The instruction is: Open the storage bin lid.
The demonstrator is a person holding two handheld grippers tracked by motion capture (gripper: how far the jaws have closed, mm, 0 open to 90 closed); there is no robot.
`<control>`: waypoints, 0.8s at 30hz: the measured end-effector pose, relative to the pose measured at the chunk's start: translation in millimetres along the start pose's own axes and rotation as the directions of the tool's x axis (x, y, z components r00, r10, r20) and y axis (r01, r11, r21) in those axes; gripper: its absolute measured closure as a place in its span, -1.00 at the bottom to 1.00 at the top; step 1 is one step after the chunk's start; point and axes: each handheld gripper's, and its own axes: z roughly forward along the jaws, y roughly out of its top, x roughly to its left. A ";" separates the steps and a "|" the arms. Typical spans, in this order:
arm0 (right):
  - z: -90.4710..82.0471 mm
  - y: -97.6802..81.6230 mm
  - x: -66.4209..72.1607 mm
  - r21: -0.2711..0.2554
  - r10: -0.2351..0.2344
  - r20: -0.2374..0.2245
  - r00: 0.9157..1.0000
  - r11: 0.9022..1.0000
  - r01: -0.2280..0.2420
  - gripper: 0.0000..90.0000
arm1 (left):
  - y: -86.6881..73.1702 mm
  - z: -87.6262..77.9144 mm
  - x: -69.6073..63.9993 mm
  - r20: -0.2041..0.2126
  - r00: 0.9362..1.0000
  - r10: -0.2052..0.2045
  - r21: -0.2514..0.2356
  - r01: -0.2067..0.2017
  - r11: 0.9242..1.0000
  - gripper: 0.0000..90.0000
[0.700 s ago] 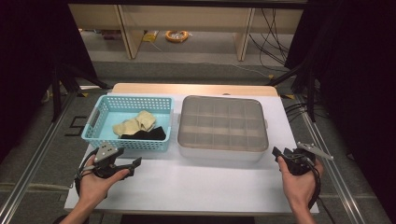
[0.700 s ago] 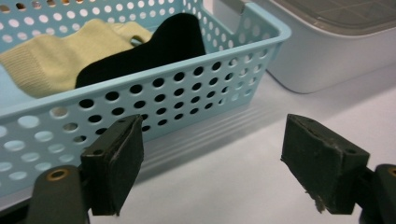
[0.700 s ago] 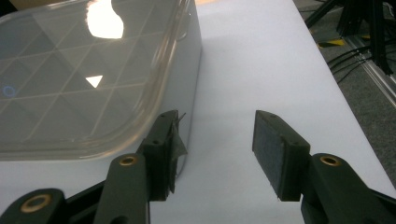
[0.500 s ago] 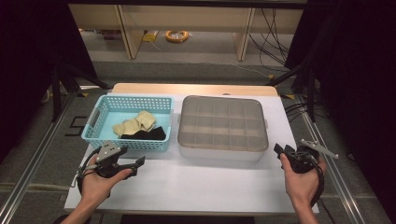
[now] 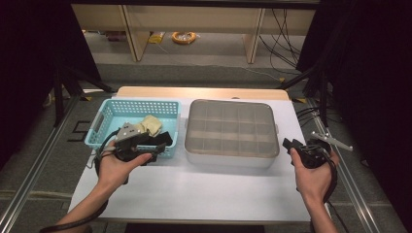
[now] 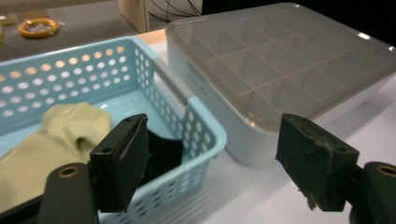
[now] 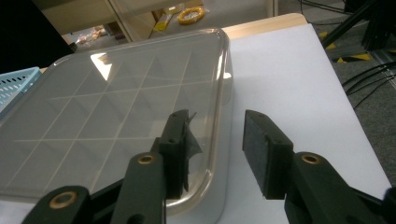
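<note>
A light-blue perforated basket (image 5: 104,114) stands on the left of the white table. In it lie pale yellow cloths (image 5: 151,124) and a black cloth (image 6: 163,151). To its right stands a grey box with a clear lid (image 5: 228,128) over a grid of compartments. My left gripper (image 5: 163,145) hovers at the basket's near right corner (image 6: 205,123), open, with nothing between its pads. My right gripper (image 5: 293,144) is off the box's right front corner (image 7: 210,186), open and holding nothing.
Bare white table (image 5: 194,194) lies in front of the basket and the box. A narrow strip of table (image 7: 299,74) runs right of the box. A coil of orange cable (image 5: 184,37) lies on the floor beyond, between wooden shelf legs.
My left hand has moved forward and to the right, from the bare table to the basket's near right corner. The right hand has hardly moved.
</note>
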 end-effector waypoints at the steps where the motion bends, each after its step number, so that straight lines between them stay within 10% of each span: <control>1: 2.5 4.7 2.2 0.017 0.021 -0.007 1.000 1.000 -0.021 0.40 | 4.5 4.5 -0.3 0.007 1.000 0.002 0.003 -0.002 1.000 -0.42; 11: 22.1 22.6 4.9 0.057 -0.017 -0.023 1.000 0.998 0.018 0.43 | 40.1 59.6 1.8 0.039 0.999 -0.004 0.081 0.001 0.997 -0.39; 24: 51.2 38.7 -0.3 0.146 0.059 -0.020 0.998 0.988 -0.056 0.40 | 62.0 113.8 3.6 0.026 0.999 -0.030 0.197 0.024 0.980 -0.39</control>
